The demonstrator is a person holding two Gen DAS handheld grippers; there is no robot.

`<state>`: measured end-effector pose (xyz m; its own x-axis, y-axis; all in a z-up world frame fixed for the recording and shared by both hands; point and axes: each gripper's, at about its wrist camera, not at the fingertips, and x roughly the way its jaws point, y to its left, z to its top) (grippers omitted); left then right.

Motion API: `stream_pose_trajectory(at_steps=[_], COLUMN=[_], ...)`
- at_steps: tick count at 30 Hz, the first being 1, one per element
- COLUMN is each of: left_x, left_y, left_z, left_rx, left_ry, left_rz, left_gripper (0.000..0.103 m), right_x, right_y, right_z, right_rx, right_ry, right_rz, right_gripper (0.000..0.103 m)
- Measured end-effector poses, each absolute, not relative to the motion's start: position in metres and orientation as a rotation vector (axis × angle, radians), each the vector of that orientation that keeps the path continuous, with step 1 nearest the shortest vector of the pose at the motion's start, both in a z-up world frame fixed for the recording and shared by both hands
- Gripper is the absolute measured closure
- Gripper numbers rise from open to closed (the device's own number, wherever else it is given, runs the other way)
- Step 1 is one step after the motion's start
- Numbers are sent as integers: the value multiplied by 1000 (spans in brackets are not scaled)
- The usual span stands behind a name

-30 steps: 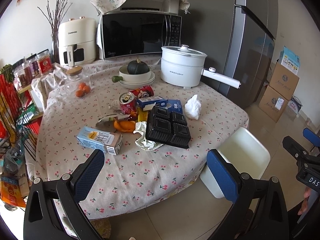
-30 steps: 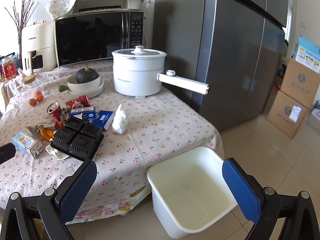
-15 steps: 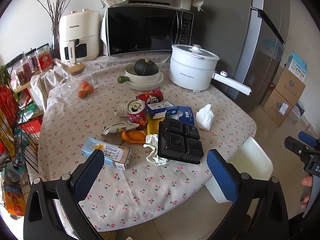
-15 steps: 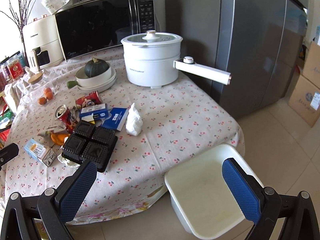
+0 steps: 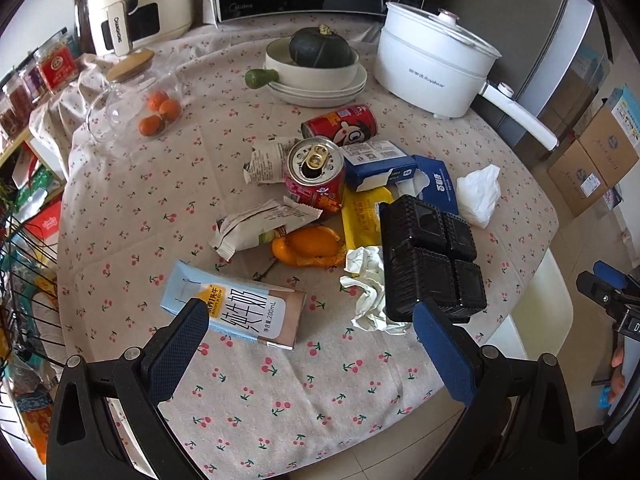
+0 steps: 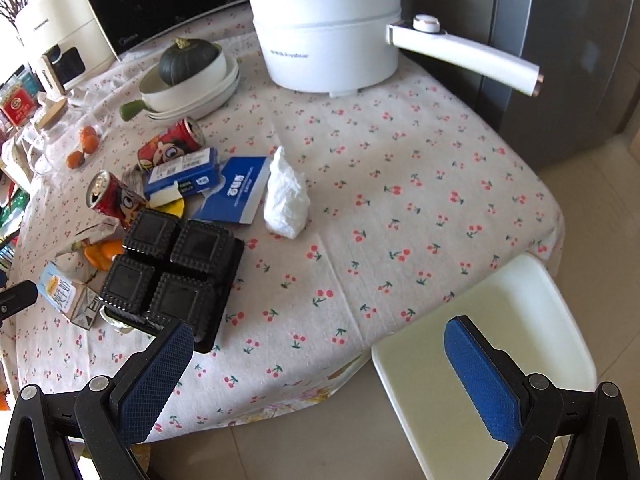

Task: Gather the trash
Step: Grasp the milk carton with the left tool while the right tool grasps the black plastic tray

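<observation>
Trash sits clustered near the middle of the cherry-print tablecloth, and I read it piece by piece. Closest to my left gripper, whose blue pads stand wide apart and grip nothing, lies a milk carton on its side, pale blue and brown card with a flattened top. Beside it is a crumpled white paper wad, touching a black plastic tray of four ribbed, glossy compartments turned upside down. Orange peel curls just behind the paper, under a torn, creased snack wrapper. An upright red can shows its opened pull-tab top; a second red can lies on its side further back. A blue box rests against the upright can, with a flat blue packet next to it and a soft, bunched white tissue apart on bare cloth.

My right gripper is also spread wide and empty, hovering over the table edge. Below that edge stands a white plastic bin, smooth and square-cornered, open at the top.
</observation>
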<state>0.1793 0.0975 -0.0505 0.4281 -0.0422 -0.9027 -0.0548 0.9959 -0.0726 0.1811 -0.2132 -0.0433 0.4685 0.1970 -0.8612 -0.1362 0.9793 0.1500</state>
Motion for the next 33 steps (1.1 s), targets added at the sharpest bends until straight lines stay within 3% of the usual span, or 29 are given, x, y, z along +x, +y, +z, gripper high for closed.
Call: stream_pose_trajectory(at_steps=[9, 22, 33], left_x=[204, 230, 191], left_y=[160, 154, 164], left_z=[-115, -142, -141], left_rx=[-335, -328, -367], left_ry=[1278, 1249, 1290], left_rz=[232, 376, 181], left_gripper=[1, 1, 33], right_x=[206, 208, 215], right_y=[-189, -172, -149], right_z=[-66, -73, -78], right_rx=[-9, -76, -15], right_ry=[1110, 1097, 1112], right_rz=[217, 229, 280], right_gripper=[0, 0, 0])
